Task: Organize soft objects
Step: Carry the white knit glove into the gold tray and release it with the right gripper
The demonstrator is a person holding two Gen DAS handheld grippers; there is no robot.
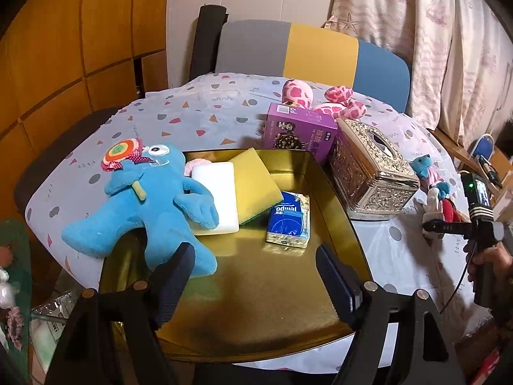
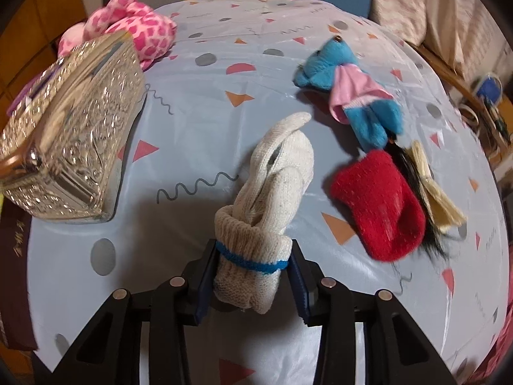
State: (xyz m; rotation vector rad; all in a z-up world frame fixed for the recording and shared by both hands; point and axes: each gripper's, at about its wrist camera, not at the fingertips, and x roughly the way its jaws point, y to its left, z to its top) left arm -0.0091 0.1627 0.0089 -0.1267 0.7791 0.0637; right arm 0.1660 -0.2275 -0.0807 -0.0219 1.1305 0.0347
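Note:
A gold tray holds a white sponge, a yellow sponge and a blue tissue pack. A blue plush monster lies across the tray's left rim. My left gripper is open and empty above the tray's near part. My right gripper is shut on a rolled white knit glove with a blue band, held just above the table; the gripper and glove also show in the left wrist view. A small blue plush and a red sock doll lie to the glove's right.
A silver tissue box stands right of the tray, with a purple carton behind it. A pink spotted plush lies at the table's far side. A chair stands behind the table. Curtains hang at the right.

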